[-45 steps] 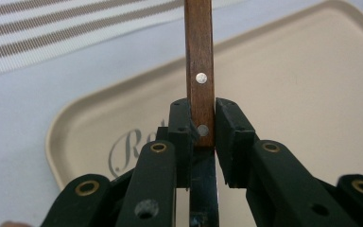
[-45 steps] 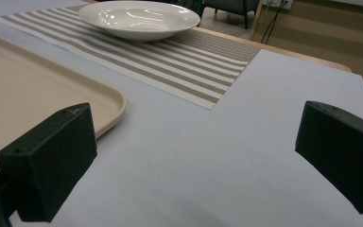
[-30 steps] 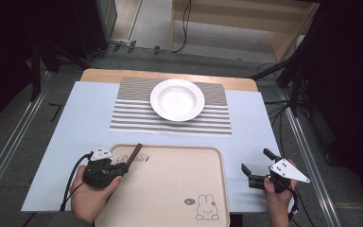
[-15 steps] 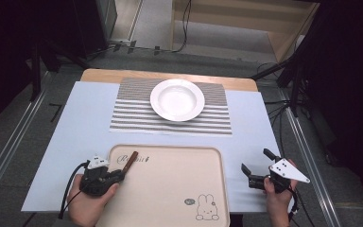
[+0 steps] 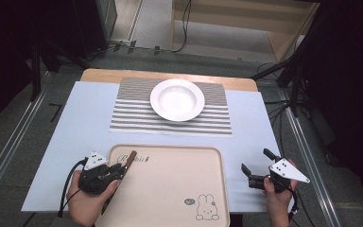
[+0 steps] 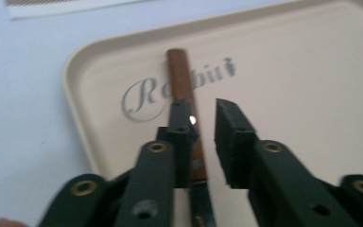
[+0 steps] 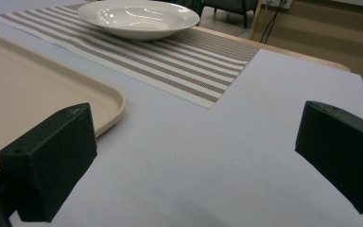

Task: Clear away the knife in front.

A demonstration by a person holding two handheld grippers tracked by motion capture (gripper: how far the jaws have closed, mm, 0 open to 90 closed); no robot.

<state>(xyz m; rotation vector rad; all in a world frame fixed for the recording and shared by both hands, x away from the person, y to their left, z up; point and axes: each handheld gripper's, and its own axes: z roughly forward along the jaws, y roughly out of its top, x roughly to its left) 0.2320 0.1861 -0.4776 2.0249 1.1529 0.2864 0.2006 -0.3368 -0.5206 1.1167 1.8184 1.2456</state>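
Note:
A knife with a brown wooden handle point(image 5: 129, 159) point(image 6: 178, 75) lies along the left side of the beige tray point(image 5: 179, 184) point(image 6: 288, 71), blade toward the person. My left gripper point(image 5: 119, 169) point(image 6: 202, 111) sits over the knife where handle meets blade. Its jaws stand slightly apart: the handle rests against the left jaw, and a strip of tray shows before the right one. My right gripper point(image 5: 255, 161) point(image 7: 196, 127) hovers wide open and holding nothing over the pale blue table cover, just right of the tray point(image 7: 38, 90).
A white bowl-like plate point(image 5: 177, 99) point(image 7: 139, 18) rests on a striped placemat point(image 5: 132, 116) point(image 7: 194, 61) at the table's far middle. The pale blue cover point(image 5: 80, 123) spreads around mat and tray. Metal rails run along both table sides.
The left hand and gripper drew back slightly toward the near edge, and the knife handle shifted a little with them. The right gripper has stayed in place.

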